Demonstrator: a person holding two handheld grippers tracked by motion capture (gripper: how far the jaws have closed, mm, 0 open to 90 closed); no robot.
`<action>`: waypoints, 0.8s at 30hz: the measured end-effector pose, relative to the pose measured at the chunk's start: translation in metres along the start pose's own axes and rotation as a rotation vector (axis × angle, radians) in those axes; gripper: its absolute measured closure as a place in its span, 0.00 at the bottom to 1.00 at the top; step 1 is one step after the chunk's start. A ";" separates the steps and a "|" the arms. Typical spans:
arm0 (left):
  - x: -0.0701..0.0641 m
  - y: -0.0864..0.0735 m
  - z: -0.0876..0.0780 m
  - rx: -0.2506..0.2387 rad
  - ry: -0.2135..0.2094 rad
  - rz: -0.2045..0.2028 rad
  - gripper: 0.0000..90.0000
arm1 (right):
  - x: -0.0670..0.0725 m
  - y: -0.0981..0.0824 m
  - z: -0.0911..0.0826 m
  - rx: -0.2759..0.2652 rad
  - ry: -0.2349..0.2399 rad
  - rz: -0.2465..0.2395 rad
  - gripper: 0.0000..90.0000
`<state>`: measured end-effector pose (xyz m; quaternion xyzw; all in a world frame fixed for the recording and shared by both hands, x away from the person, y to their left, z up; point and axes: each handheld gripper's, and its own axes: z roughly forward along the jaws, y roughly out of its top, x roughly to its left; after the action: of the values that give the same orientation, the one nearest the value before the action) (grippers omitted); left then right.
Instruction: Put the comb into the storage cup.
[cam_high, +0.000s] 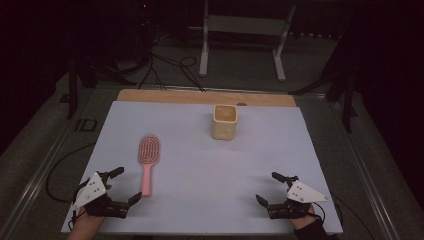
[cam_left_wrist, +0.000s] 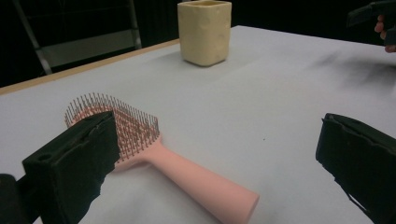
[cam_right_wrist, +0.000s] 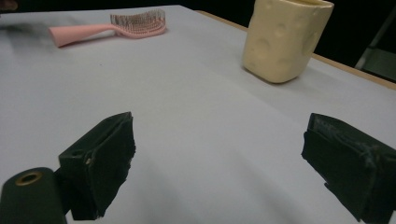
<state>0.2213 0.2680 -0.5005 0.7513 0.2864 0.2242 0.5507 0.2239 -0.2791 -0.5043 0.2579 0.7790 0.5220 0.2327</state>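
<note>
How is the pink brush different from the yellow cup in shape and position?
The brush lies flat, bristles up; the cup stands upright, open at the top. The brush is long and thin, the cup short and blocky. The brush is near the left gripper, the cup farther back. Both rest on the white table.

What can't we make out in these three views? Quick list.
- Cup contents: the high view shows its opening but is too dim; in both gripper views the wall hides the inside.
- Hairbrush head, near part: covered by the left gripper's jaw in the left gripper view.
- Right gripper: in the left gripper view, cut off by the top-right edge.
- Dark spot at the table's far edge behind the cup: too small to identify.
</note>
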 end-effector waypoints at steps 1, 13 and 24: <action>0.000 0.000 0.000 0.000 0.000 0.000 0.00 | 0.000 0.000 0.000 0.001 0.001 0.002 0.10; 0.002 0.000 0.002 0.003 -0.002 -0.002 0.00 | -0.003 -0.001 -0.004 -0.007 -0.009 0.026 0.10; 0.001 0.001 0.000 0.005 -0.009 0.000 0.00 | 0.000 0.001 -0.004 -0.006 -0.026 0.008 0.10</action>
<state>0.2220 0.2689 -0.4994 0.7537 0.2845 0.2200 0.5501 0.2215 -0.2819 -0.5016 0.2673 0.7733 0.5218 0.2413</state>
